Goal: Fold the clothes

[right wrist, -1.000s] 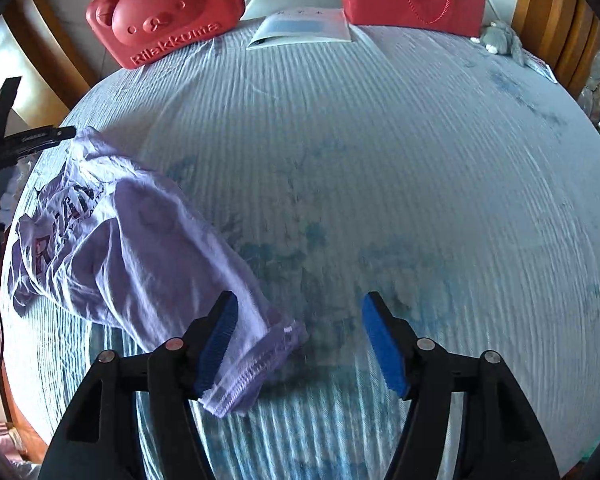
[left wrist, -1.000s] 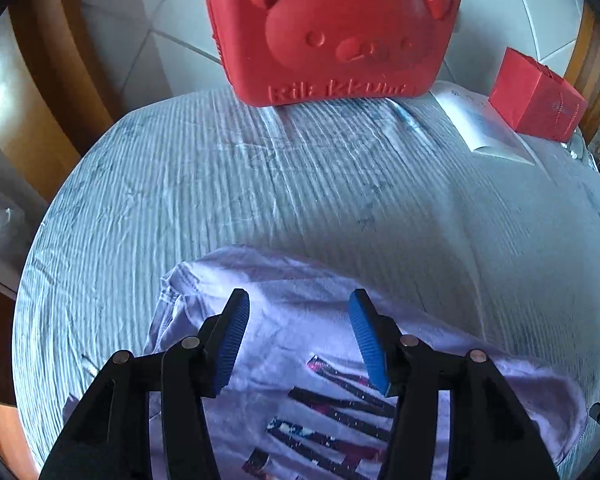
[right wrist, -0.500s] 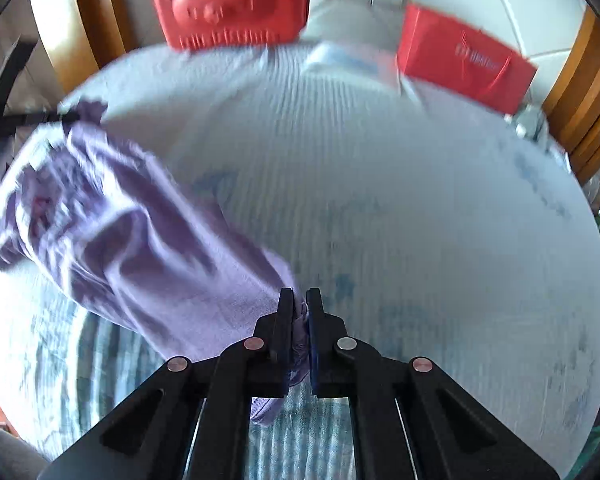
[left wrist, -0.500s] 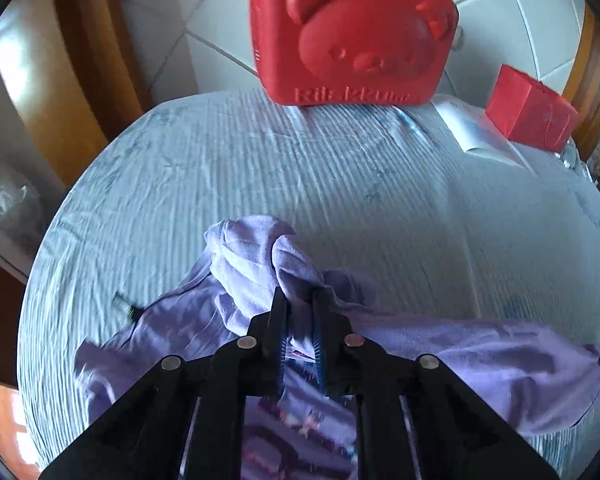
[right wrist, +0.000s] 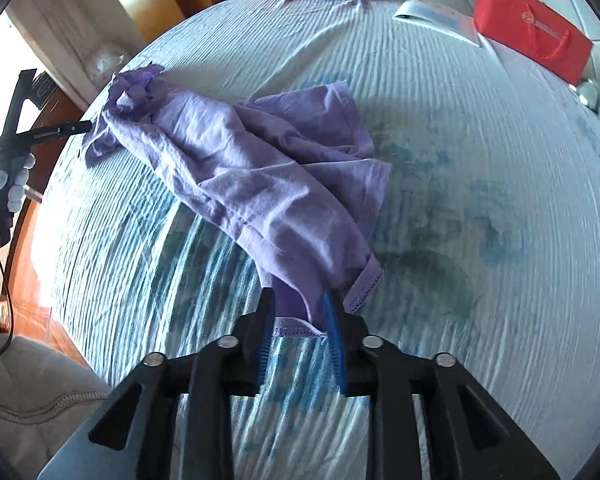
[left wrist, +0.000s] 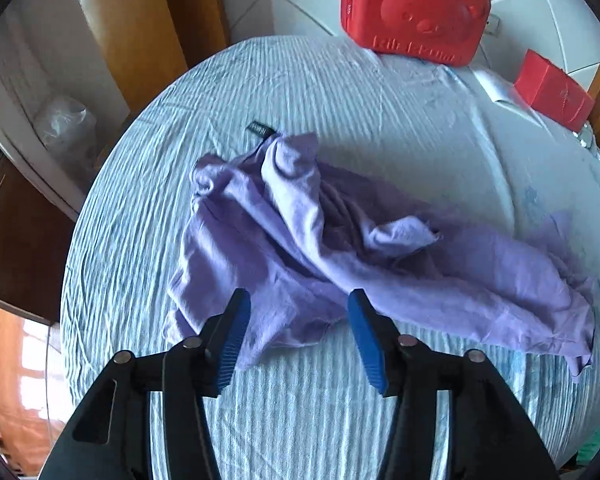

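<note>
Crumpled lilac cotton T-shirt [left wrist: 340, 240] lies on the striped pale-blue tabletop cloth [left wrist: 300, 92]. Left gripper [left wrist: 298, 316] fingers are spread wide, empty. Right gripper [right wrist: 300, 308] fingers are narrowed on the hem, presumably for spreading.

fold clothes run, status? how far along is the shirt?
Early. Done: nothing folded; the purple T-shirt lies bunched and twisted on the striped bedsheet, no flat panel or crease visible. In hand: the right gripper has a hemmed edge between its jaws, which stand partly apart; the left gripper is open over the near edge, gripping nothing. Left: spread it flat, then all the folds.
</note>
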The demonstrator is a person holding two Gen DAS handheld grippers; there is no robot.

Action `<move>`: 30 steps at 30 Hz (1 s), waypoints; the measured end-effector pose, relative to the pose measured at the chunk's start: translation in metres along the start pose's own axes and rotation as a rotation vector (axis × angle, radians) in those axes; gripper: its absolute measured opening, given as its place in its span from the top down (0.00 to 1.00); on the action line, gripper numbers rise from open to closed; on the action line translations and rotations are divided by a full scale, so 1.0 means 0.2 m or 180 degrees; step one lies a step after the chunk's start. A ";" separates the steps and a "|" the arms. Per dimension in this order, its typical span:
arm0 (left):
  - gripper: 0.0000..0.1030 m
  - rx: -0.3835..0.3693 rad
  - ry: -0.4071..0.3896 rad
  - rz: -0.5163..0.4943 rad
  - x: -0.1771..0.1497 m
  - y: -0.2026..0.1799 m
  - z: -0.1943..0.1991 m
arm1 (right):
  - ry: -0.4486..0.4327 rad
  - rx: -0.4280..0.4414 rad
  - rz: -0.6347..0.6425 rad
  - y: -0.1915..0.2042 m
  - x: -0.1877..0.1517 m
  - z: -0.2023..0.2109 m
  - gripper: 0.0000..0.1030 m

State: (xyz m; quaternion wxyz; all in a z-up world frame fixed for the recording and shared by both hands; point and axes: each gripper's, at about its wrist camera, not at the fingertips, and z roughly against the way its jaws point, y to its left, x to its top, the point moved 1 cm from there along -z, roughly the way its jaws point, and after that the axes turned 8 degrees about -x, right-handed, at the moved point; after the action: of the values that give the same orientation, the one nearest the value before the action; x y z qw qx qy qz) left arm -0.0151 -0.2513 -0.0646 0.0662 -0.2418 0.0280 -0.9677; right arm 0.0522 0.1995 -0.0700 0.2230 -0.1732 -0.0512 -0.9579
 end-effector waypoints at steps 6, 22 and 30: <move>0.41 -0.0204 -0.0077 -0.0344 0.15 -0.18 -0.10 | -0.0177 -0.0108 -0.0281 -0.03 -0.02 0.05 0.65; 0.89 0.0071 -0.0015 -0.0481 0.08 -0.16 -0.11 | 0.0081 -0.0700 -0.0557 0.01 0.03 -0.28 0.63; 0.89 0.0102 -0.0712 -0.0540 0.18 -0.25 0.32 | -0.0716 -0.0868 -0.0746 -0.06 0.14 0.07 0.94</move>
State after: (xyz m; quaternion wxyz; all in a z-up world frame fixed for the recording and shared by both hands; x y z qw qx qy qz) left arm -0.0208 -0.2090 0.0131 -0.0093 -0.3485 -0.0155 -0.9371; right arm 0.0278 0.2019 -0.0482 0.0774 -0.3005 0.0345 -0.9500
